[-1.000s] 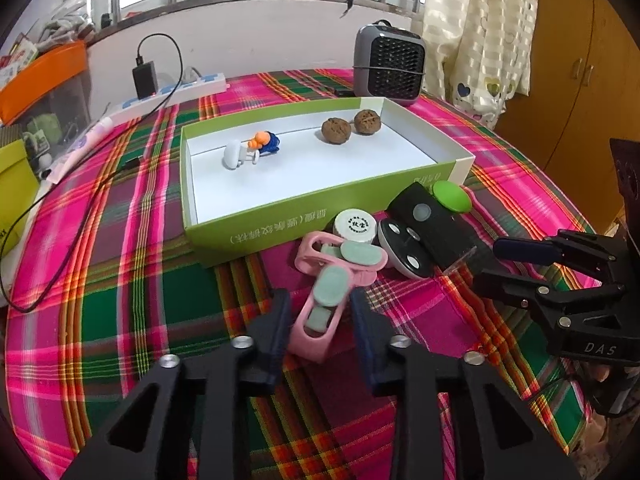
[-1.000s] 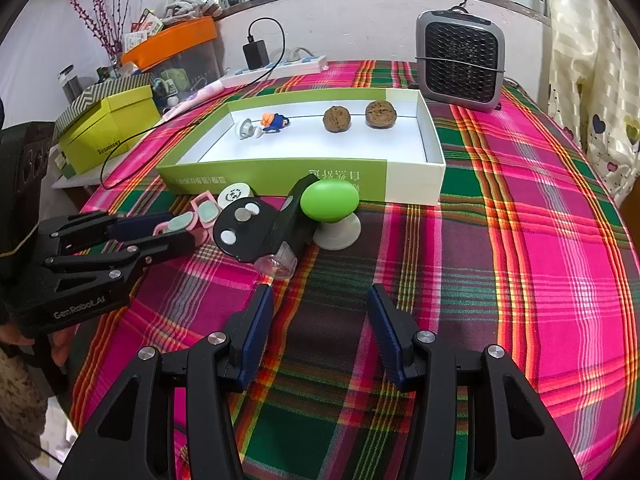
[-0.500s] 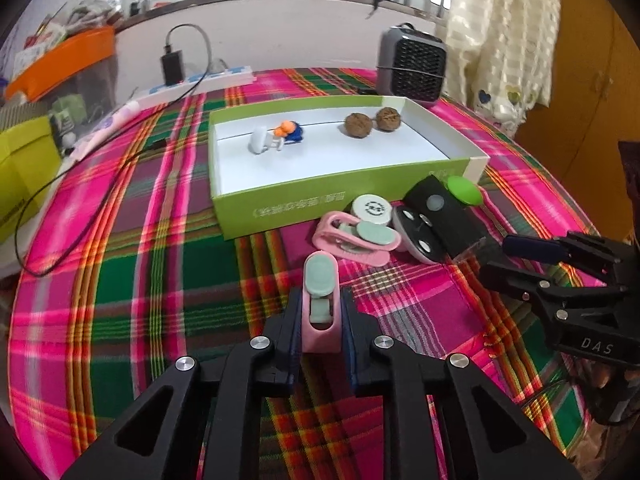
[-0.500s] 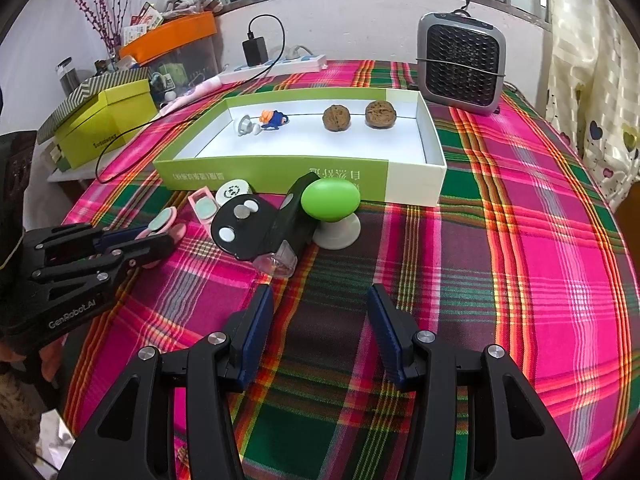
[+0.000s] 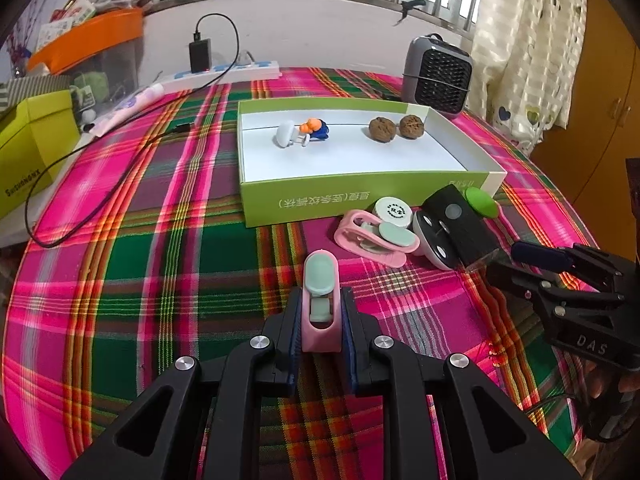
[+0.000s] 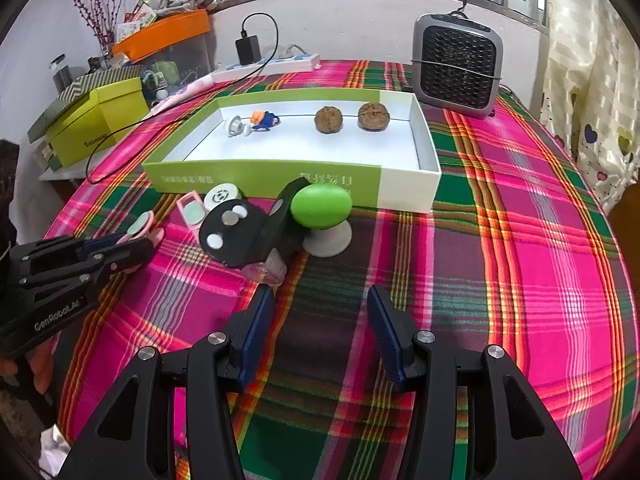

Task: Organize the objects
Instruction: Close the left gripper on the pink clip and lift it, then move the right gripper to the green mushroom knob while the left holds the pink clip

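Change: since a second ago the left gripper (image 5: pixel 321 320) has clamped onto the pink clip (image 5: pixel 320 300) that lay between its spread fingers, and the clip now sits off the cloth.
Tablecloth (image 5: pixel 160 280): plaid, spread beneath both tools.
Green tray (image 5: pixel 360 196): ahead of the left gripper, slightly to its right; two walnuts (image 5: pixel 382 129) and small toys lie inside.
Black holder (image 5: pixel 456 232): ahead and right of the left gripper, just beside a second pink clip (image 5: pixel 372 236).
Green knob (image 6: pixel 321 206): straight ahead of the right gripper (image 6: pixel 320 332), touching the black holder.
Right gripper state: jaws apart, nothing between them, hovering over bare cloth.
Left gripper state: pads pressed on the pink clip's sides, its grey-green tip pointing toward the tray.
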